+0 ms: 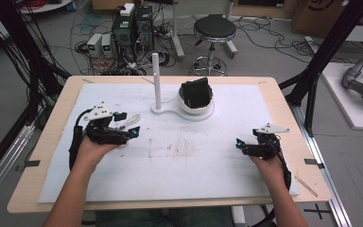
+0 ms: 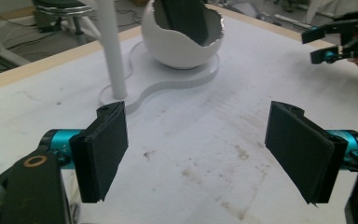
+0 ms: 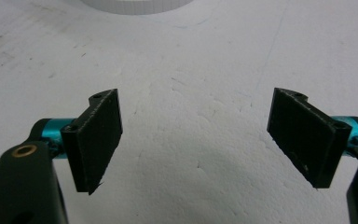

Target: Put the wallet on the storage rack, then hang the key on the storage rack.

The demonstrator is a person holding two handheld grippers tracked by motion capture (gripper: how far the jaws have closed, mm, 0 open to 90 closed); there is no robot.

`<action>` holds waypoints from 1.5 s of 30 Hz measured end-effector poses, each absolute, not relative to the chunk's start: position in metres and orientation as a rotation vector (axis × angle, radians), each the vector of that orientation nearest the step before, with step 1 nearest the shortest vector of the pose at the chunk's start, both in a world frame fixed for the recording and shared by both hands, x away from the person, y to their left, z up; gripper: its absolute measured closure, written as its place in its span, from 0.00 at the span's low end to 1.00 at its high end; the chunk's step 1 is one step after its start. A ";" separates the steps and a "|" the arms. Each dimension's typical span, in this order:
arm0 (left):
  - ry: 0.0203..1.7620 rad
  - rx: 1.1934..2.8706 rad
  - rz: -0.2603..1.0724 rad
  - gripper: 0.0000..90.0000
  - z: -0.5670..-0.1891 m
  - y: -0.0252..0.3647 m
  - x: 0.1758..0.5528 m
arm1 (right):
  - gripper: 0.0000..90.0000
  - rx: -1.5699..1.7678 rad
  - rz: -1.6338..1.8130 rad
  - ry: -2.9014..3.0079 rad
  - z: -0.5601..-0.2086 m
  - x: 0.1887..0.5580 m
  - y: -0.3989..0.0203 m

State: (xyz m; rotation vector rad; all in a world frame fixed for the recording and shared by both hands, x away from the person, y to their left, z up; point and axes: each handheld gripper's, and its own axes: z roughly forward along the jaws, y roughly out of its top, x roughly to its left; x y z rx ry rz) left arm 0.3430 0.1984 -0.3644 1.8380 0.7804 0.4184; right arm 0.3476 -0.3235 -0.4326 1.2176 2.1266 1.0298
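A white egg-shaped cup [image 1: 190, 107] with a broken-looking rim stands at the back middle of the table, and a black block [image 1: 194, 92] sits upright in it. The cup shares a flat white base [image 1: 170, 113] with a thin upright white post [image 1: 156, 80]. My left gripper [image 1: 128, 125] rests at the table's left and points toward the cup [image 2: 182, 46] and post [image 2: 112, 51]. Its jaws [image 2: 198, 121] stand wide apart over bare mat with nothing between them. My right gripper [image 1: 238, 146] lies at the table's right, its jaws [image 3: 193, 100] wide open over the mat, holding nothing.
A stained white mat [image 1: 170, 156] covers most of the wooden table [image 1: 52, 137]. Behind the table are a round stool [image 1: 214, 28], computer boxes [image 1: 132, 28] and loose cables on the floor. Black frame posts [image 1: 312, 71] rise at both sides.
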 end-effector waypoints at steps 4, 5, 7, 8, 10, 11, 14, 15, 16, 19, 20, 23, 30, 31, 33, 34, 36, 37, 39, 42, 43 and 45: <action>0.783 1.832 0.419 0.24 -0.364 0.201 0.344 | 0.20 1.224 1.023 2.133 -0.434 0.348 -0.323; 0.785 1.832 0.417 0.24 -0.365 0.201 0.344 | 0.20 1.226 1.022 2.137 -0.434 0.348 -0.323; 0.789 1.835 0.414 0.24 -0.365 0.201 0.345 | 0.20 1.223 1.021 2.140 -0.433 0.347 -0.322; 0.786 1.836 0.417 0.24 -0.365 0.201 0.345 | 0.20 1.221 1.021 2.139 -0.433 0.347 -0.322; 0.788 1.838 0.422 0.24 -0.365 0.201 0.345 | 0.20 1.216 1.021 2.137 -0.433 0.347 -0.322; 0.795 1.838 0.423 0.24 -0.366 0.201 0.345 | 0.20 1.214 1.023 2.131 -0.433 0.346 -0.323; 0.803 1.835 0.429 0.24 -0.368 0.203 0.346 | 0.20 1.218 1.025 2.132 -0.432 0.347 -0.323; 0.810 1.837 0.432 0.24 -0.369 0.205 0.347 | 0.20 1.215 1.024 2.131 -0.433 0.347 -0.323; 0.816 1.834 0.428 0.24 -0.371 0.206 0.348 | 0.20 1.215 1.024 2.131 -0.433 0.347 -0.323; 0.846 1.846 0.441 0.24 -0.380 0.211 0.352 | 0.20 1.213 1.027 2.135 -0.432 0.347 -0.321; 0.861 1.845 0.439 0.24 -0.384 0.213 0.353 | 0.20 1.210 1.024 2.136 -0.432 0.348 -0.320; 0.903 1.841 0.433 0.24 -0.393 0.219 0.358 | 0.20 1.207 1.025 2.138 -0.432 0.348 -0.318; 0.967 1.898 0.462 0.24 -0.411 0.220 0.371 | 0.20 1.179 1.021 2.154 -0.432 0.346 -0.314; 0.967 1.898 0.462 0.24 -0.411 0.220 0.371 | 0.20 1.179 1.021 2.154 -0.432 0.346 -0.314; 0.978 1.899 0.462 0.24 -0.412 0.220 0.376 | 0.20 1.178 1.020 2.156 -0.431 0.346 -0.314; 0.985 1.901 0.468 0.24 -0.413 0.219 0.378 | 0.20 1.179 1.018 2.159 -0.431 0.345 -0.314; 1.010 1.933 0.472 0.24 -0.417 0.219 0.383 | 0.20 1.175 1.017 2.152 -0.431 0.345 -0.315; 1.010 1.933 0.472 0.24 -0.417 0.219 0.383 | 0.20 1.181 1.015 2.151 -0.431 0.344 -0.315; 1.032 1.941 0.472 0.24 -0.421 0.219 0.386 | 0.20 1.177 1.014 2.149 -0.431 0.343 -0.314; 1.054 1.947 0.476 0.25 -0.425 0.220 0.392 | 0.20 1.175 1.002 2.155 -0.431 0.340 -0.314; 1.086 1.938 0.485 0.25 -0.428 0.222 0.395 | 0.20 1.171 1.001 2.154 -0.431 0.340 -0.314; 1.112 1.929 0.494 0.30 -0.430 0.225 0.398 | 0.20 1.173 0.999 2.155 -0.430 0.338 -0.315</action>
